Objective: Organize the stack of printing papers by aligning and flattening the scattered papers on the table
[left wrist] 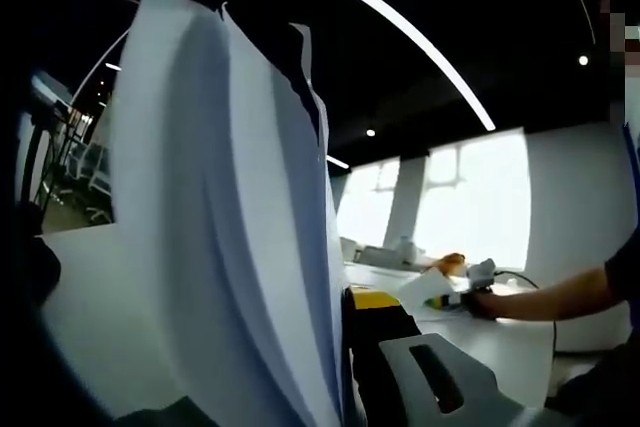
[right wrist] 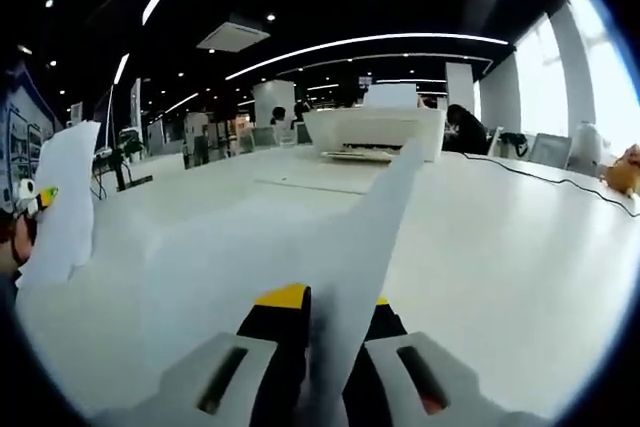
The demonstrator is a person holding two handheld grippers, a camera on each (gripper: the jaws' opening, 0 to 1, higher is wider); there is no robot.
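Left gripper view, item one: left gripper (left wrist: 350, 387), fingers (left wrist: 440, 377) closed on a sheaf of papers (left wrist: 240, 207) that stands upright on edge, close against the lens. Sheet edges fan apart and stand at uneven heights along the top, so the sheaf is not yet squared. Beyond it, the white surface (left wrist: 90, 297). Farther right, a person's arm (left wrist: 560, 297) reaches to the other gripper (left wrist: 470, 299), which holds a white sheet.

Right gripper view, item two: right gripper (right wrist: 322, 362), fingers (right wrist: 425, 377) clamped on a single sheet (right wrist: 370, 237), gripped at its lower edge and rising up and to the right, curved rather than flat. Behind it, more paper (right wrist: 220, 257) seems to lie on the surface (right wrist: 500, 247); its outline is hard to separate from the white top. At the left edge, the upright sheaf shows again (right wrist: 62, 202). Far back, a printer (right wrist: 375, 132) at the far end of the surface.

Progress, judged: early to middle. Papers are gathered into two holds but not joined, aligned or flattened. Left to do: merge sheet with sheaf, tap edges even, lay the stack flat.
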